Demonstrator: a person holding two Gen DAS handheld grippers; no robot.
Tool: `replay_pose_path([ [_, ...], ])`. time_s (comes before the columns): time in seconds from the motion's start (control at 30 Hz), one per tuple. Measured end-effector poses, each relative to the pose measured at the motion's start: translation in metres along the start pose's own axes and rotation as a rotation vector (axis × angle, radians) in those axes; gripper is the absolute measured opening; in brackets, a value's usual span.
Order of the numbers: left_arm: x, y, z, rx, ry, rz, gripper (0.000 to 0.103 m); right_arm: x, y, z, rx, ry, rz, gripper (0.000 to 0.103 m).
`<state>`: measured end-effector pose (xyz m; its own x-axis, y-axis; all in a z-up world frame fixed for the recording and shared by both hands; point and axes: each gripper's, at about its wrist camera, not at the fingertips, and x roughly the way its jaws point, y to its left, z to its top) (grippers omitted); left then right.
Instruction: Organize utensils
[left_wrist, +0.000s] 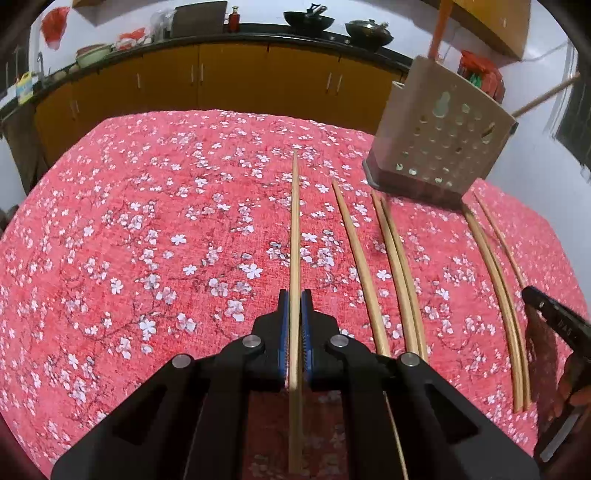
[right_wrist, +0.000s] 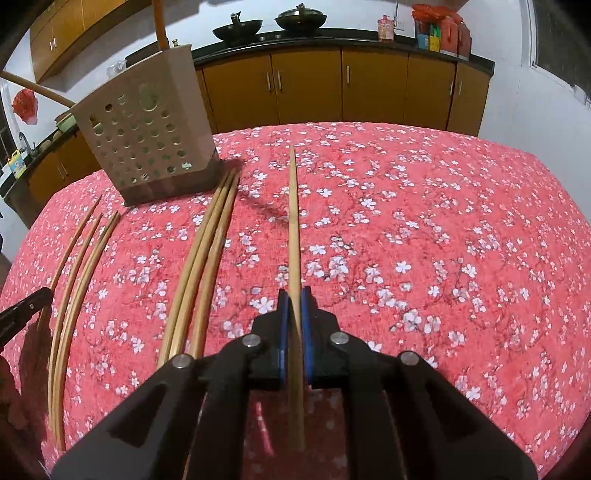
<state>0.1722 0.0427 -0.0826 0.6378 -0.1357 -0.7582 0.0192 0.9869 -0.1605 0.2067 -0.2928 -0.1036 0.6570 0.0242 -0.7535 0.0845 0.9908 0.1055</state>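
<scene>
My left gripper (left_wrist: 294, 295) is shut on a wooden chopstick (left_wrist: 295, 221) that points forward over the red floral tablecloth (left_wrist: 147, 221). My right gripper (right_wrist: 294, 293) is shut on another wooden chopstick (right_wrist: 293, 214), also pointing forward. A beige perforated utensil holder (left_wrist: 439, 140) stands at the far right in the left wrist view and at the far left in the right wrist view (right_wrist: 147, 136). Several loose chopsticks (left_wrist: 399, 273) lie on the cloth between the two grippers, also seen in the right wrist view (right_wrist: 199, 266).
More chopsticks (right_wrist: 74, 280) lie at the left of the right wrist view. The holder has an orange-handled utensil (right_wrist: 160, 26) in it. Yellow kitchen cabinets (left_wrist: 229, 77) and a dark counter with woks stand beyond the table's far edge.
</scene>
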Motion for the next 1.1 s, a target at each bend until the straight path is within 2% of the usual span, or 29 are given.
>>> replay_pose_path([
  [0.17, -0.0033, 0.0063, 0.0013, -0.039, -0.002, -0.034, 0.008, 0.0002, -0.0005, 0.0005, 0.005, 0.0, 0.006, 0.009],
  [1.1, -0.0051, 0.0067, 0.0016, -0.062, -0.004, -0.052, 0.008, -0.0006, -0.0005, 0.0002, 0.017, -0.002, 0.017, 0.009],
])
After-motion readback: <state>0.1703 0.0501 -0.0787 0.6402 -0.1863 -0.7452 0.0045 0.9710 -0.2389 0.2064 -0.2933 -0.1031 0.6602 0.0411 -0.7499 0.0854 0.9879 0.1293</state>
